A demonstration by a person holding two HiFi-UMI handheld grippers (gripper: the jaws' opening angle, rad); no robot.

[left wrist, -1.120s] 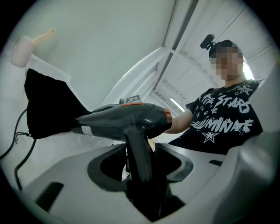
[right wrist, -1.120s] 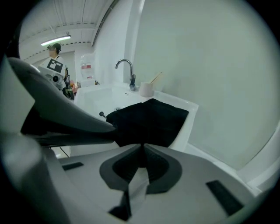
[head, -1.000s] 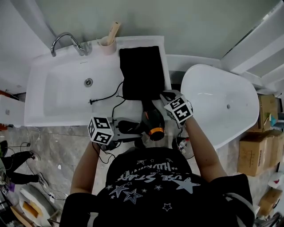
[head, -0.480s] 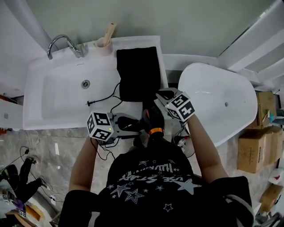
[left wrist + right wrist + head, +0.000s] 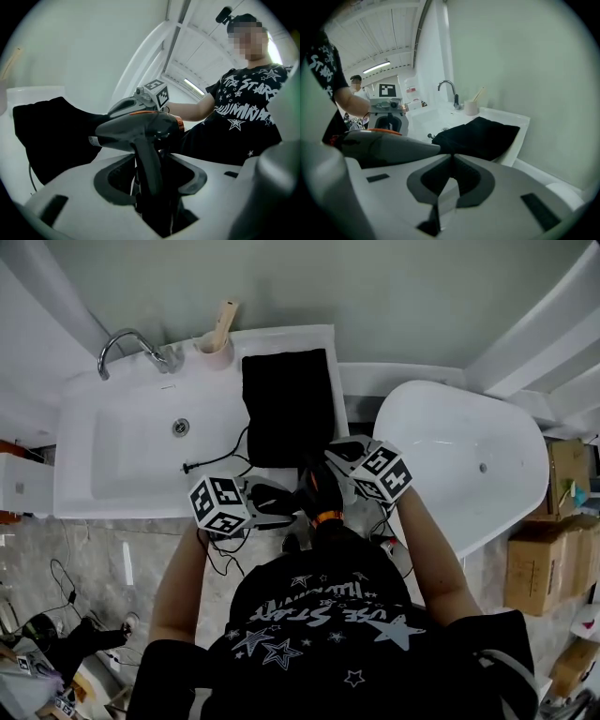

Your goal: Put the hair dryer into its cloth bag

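Note:
The black cloth bag [image 5: 289, 404] lies flat on the white counter to the right of the sink. My right gripper [image 5: 328, 454] is at the bag's near edge with its jaws shut on the cloth [image 5: 478, 136]. My left gripper [image 5: 281, 507] is shut on the handle [image 5: 149, 173] of the black hair dryer [image 5: 319, 491], which has an orange ring. The dryer's body [image 5: 136, 129] is held off the counter. Its nozzle [image 5: 393, 147] points at the bag's near edge, close beside the right gripper [image 5: 451, 159].
The white sink [image 5: 103, 465] has a chrome faucet [image 5: 131, 341] and a cup [image 5: 217, 338] holding a brush at the back. The dryer's black cord [image 5: 220, 454] trails over the sink's rim. A white bathtub [image 5: 506, 502] stands on the right, with cardboard boxes [image 5: 539, 568] beyond.
My left gripper has carried the dryer a little toward the bag and tilted it, so the nozzle is nearer the bag's edge. The right gripper has stayed at the bag and turned slightly.

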